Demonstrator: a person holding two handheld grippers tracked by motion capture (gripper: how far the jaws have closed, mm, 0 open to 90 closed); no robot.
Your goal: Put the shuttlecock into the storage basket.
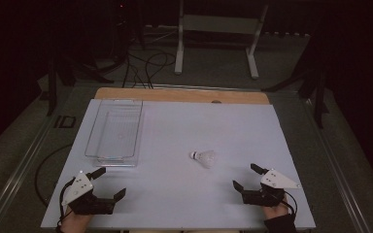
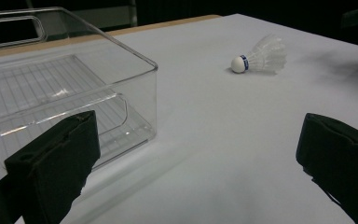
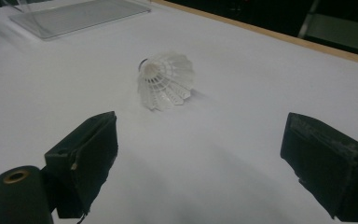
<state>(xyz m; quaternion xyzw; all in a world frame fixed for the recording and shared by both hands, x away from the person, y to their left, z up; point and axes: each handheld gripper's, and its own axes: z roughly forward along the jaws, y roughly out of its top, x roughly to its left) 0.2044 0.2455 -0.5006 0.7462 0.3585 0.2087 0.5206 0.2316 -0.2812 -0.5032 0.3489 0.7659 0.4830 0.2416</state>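
Observation:
A white shuttlecock (image 1: 204,158) lies on its side on the white table (image 1: 184,126), right of centre. The left gripper view shows the shuttlecock (image 2: 260,57) with its cork tip to the left, and in the right gripper view the shuttlecock (image 3: 165,80) has its feather skirt towards me. A clear plastic bin (image 1: 115,131) stands empty at the left. My left gripper (image 1: 110,182) rests near the front left edge, jaws wide open, nothing between them. My right gripper (image 1: 246,177) rests at the front right, open too, just in front of the shuttlecock.
The clear bin (image 2: 51,93) rises close on the left in the left gripper view. A wooden strip (image 1: 182,95) runs along the table's far edge. Beyond it stand a metal frame (image 1: 218,39) and cables on the dark floor.

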